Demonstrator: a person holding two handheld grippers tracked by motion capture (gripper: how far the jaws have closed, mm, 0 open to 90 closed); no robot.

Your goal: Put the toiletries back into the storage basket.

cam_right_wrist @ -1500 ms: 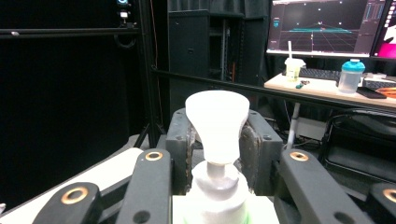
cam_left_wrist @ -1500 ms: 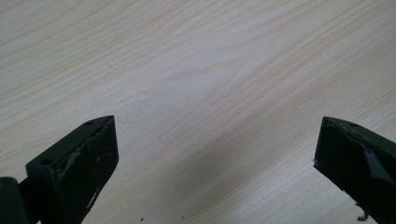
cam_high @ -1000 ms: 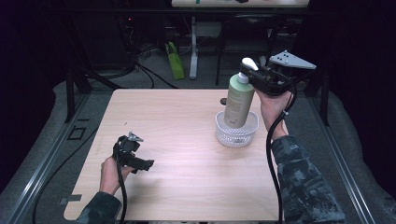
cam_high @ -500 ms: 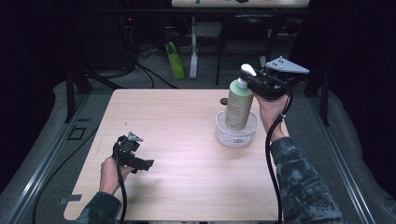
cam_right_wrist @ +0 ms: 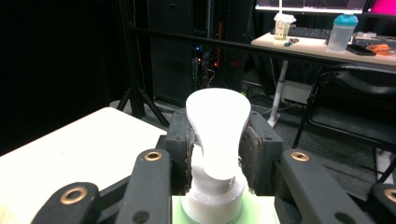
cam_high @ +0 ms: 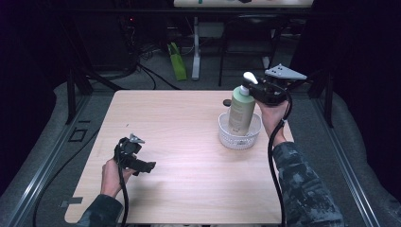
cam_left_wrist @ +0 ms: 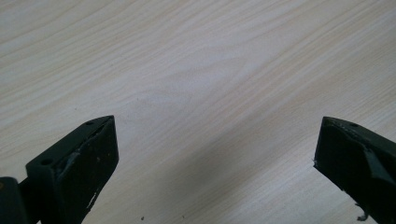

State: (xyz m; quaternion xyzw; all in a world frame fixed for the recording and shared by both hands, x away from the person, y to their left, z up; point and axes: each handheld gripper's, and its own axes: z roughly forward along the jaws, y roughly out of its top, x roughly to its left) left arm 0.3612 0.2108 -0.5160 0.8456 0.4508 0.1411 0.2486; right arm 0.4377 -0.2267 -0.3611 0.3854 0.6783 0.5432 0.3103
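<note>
One green pump bottle (cam_high: 241,109) stands upright in the white basket (cam_high: 226,135)

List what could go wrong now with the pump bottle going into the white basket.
1. The right gripper holds the green pump bottle only by its white pump head; that narrow hold may slip or let the bottle swing.
2. The bottle stands far taller than the white basket, so once let go it could lean and tip the light basket.
3. The basket sits near the table's right edge and could get shoved off.
</note>
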